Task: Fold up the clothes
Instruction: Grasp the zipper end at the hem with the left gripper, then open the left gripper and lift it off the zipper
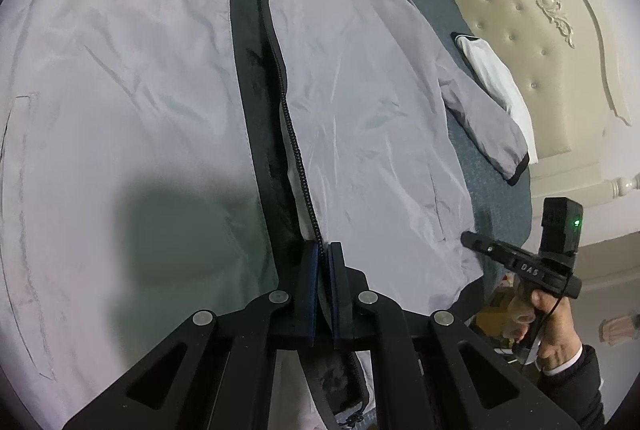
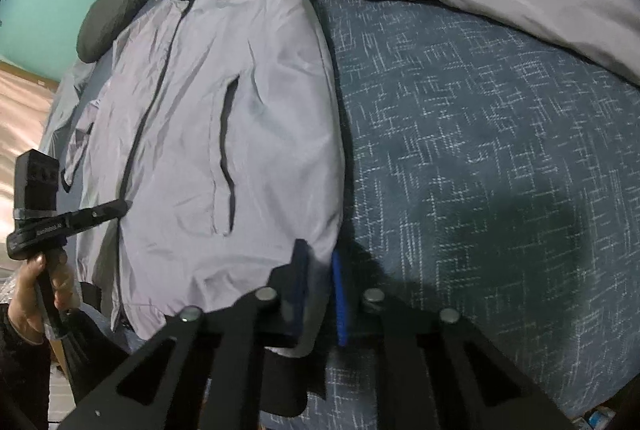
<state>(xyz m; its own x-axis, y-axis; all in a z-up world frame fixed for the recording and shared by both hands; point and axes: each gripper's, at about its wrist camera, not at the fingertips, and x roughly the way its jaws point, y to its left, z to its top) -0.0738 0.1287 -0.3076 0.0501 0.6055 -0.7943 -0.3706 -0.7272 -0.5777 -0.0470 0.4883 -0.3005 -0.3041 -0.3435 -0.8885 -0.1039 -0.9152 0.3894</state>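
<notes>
While the grey jacket [image 1: 160, 77] lies flat, unzipped, creased — both jaws pinch its hem, left at the zipper [image 1: 294, 149].

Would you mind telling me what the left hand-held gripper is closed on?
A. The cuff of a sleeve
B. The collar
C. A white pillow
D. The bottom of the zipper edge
D: in the left wrist view, the left hand-held gripper has its pads shut on the lower end of the black zipper edge of the light grey nylon jacket, far from collar and cuffs.
</notes>
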